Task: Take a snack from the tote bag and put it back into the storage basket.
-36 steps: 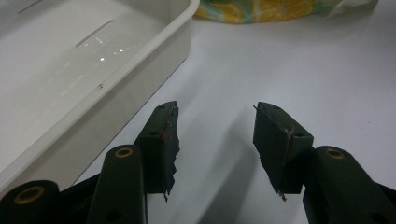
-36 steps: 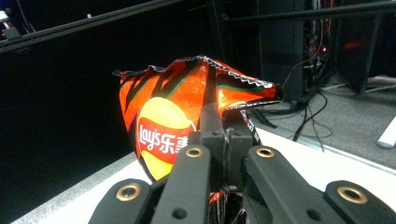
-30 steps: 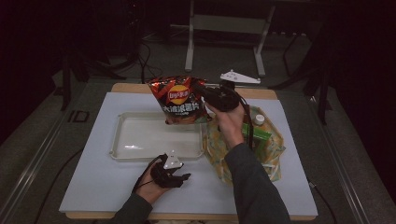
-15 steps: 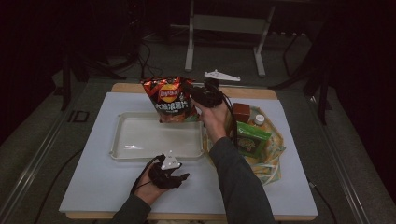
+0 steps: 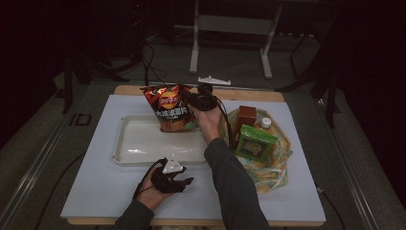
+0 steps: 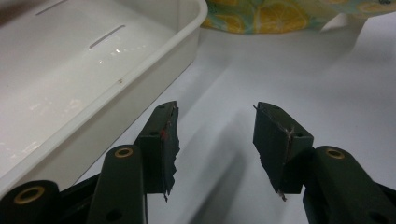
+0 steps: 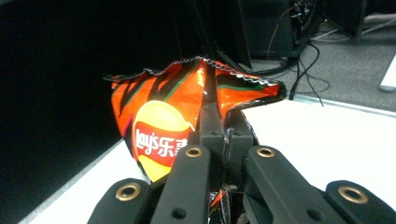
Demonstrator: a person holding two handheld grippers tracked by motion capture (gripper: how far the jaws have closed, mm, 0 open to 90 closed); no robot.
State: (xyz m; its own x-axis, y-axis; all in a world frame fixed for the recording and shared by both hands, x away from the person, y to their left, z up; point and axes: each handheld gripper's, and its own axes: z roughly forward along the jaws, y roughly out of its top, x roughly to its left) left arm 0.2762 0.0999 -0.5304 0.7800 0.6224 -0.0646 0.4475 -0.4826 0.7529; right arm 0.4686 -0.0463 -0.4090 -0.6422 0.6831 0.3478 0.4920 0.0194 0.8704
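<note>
An orange-red bag of crisps [image 5: 170,108] hangs over the far edge of the white tray [image 5: 139,143]. My right gripper [image 5: 187,97] is shut on its top right corner. In the right gripper view the jaws [image 7: 222,116] pinch the crimped top seam of the bag of crisps [image 7: 159,112]. My left gripper [image 5: 186,182] rests low over the white table just in front of the tray. Its jaws [image 6: 215,126] stand open with nothing between them, the tray wall [image 6: 140,74] to their left.
At the right lies a lemon-print cloth bag [image 5: 270,167] with a green packet [image 5: 255,143], a brown box [image 5: 246,117] and a white-capped bottle [image 5: 266,122] on it. The white table top [image 5: 95,191] ends near the person. Dark floor, cables and stands lie beyond.
My right gripper has carried the bag of crisps to the left and down, from beside the cloth bag to over the tray's far edge. The left gripper has kept still.
</note>
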